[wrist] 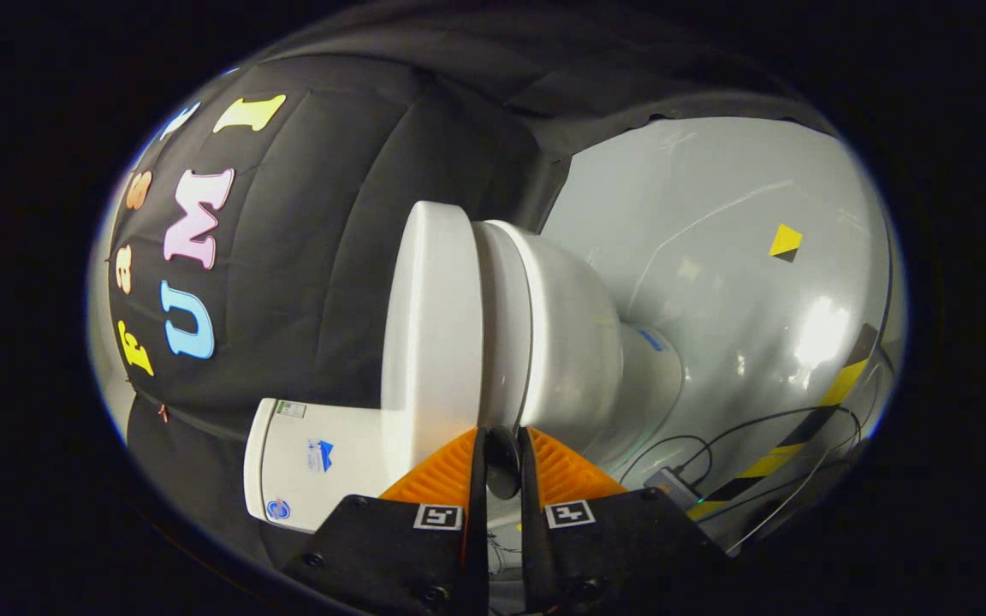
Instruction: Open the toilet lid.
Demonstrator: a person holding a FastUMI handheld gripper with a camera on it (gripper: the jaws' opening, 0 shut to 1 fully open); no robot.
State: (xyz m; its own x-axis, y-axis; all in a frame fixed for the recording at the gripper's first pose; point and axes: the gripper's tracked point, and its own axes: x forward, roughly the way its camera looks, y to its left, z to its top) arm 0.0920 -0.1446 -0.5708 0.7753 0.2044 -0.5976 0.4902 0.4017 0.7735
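Toilet lid (433, 316) lies closed on the white toilet bowl (561, 342), just ahead of the gripper (502, 445), whose fingers stand nearly together with only a narrow gap.

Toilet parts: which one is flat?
The lid, the flat slab facing the cloth wall, just ahead of the jaws; the bowl beside it is rounded, the tank boxy.

The glossy pale grey floor (715, 214) carries the white ceramic toilet (561, 342) on its round base. Thin black cables (767, 423) and a small dark box (673, 486) lie near a yellow-and-black striped tape strip (810, 428); a yellow square marker (786, 240) sits well apart.
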